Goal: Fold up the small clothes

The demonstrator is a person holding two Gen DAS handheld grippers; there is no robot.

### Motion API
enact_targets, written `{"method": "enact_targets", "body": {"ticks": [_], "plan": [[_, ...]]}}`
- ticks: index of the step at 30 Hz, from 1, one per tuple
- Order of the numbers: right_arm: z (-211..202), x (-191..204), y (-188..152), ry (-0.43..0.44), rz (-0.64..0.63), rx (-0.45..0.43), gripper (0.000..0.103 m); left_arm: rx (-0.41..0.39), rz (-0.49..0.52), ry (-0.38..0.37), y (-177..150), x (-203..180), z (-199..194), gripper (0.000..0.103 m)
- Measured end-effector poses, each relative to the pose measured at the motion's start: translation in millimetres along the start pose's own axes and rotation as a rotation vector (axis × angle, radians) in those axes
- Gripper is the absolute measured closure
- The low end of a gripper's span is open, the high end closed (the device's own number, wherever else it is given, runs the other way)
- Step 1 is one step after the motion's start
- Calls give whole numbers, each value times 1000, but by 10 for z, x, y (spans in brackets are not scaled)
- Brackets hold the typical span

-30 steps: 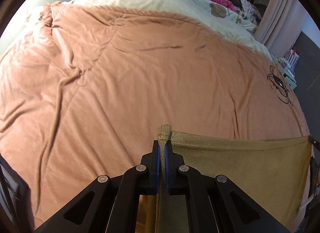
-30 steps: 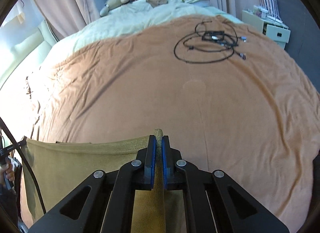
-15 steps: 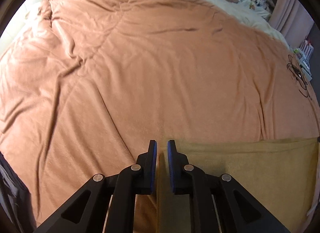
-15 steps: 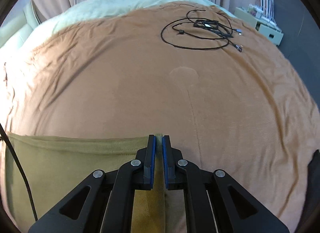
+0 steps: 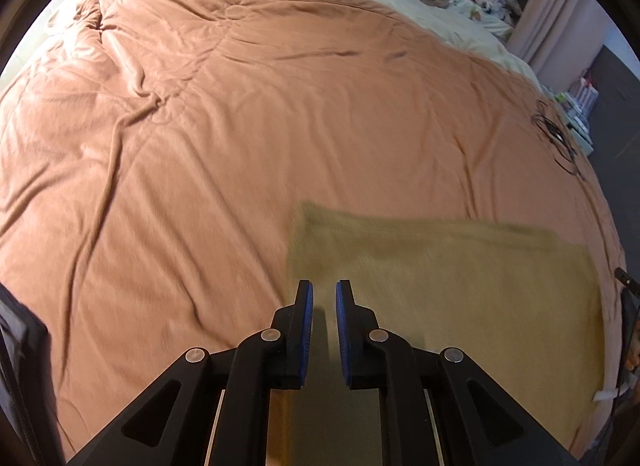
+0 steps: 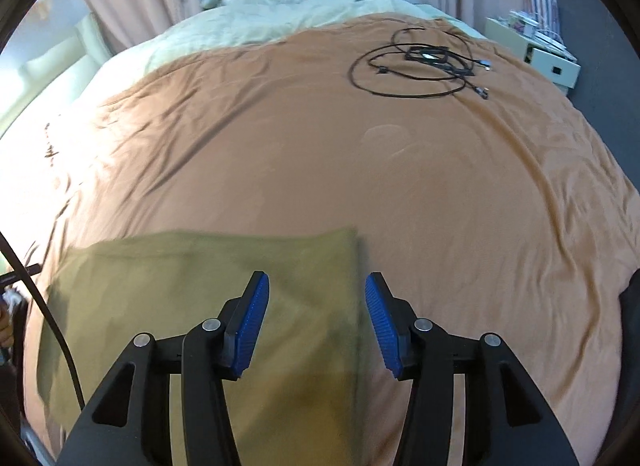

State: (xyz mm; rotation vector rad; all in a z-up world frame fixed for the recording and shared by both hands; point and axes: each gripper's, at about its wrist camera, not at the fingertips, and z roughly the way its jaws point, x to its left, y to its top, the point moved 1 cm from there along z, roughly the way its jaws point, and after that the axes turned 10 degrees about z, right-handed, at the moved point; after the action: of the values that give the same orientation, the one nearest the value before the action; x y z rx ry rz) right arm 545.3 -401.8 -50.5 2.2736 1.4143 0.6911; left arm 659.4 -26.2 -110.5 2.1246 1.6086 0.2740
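An olive-tan cloth (image 5: 448, 278) lies flat on the orange-brown bedspread (image 5: 240, 125) near the bed's front edge. It also shows in the right wrist view (image 6: 192, 286). My left gripper (image 5: 323, 296) hangs over the cloth's left part, jaws a little apart and empty. My right gripper (image 6: 316, 290) is open wide and empty, above the cloth's right edge. The cloth's near part is hidden under both grippers.
A coil of black cables (image 6: 424, 65) lies on the bedspread at the far right. Cream bedding (image 6: 280, 13) with soft toys and clothes sits at the far end. A white drawer unit (image 6: 536, 53) stands right of the bed. A black cord (image 6: 44, 306) runs at left.
Both grippers let go of the cloth's top corners and opened, the right one wide. The cloth dropped flat on the bedspread, and both grippers drew back and up.
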Motion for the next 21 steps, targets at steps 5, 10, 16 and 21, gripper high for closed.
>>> {"method": "enact_targets", "body": {"ticks": [5, 10, 16, 21], "plan": [[-190, -31, -211, 25, -17, 25, 55, 12, 9, -20, -296, -182, -108, 90], [-325, 25, -436, 46, -30, 56, 55, 31, 32, -12, -697, -397, -163, 90], [-503, 193, -837, 53, -70, 81, 55, 48, 33, 12, -1115, -591, -149, 69], [-485, 295, -1193, 19, -110, 114, 55, 64, 60, 31, -1435, -731, -149, 68]]}}
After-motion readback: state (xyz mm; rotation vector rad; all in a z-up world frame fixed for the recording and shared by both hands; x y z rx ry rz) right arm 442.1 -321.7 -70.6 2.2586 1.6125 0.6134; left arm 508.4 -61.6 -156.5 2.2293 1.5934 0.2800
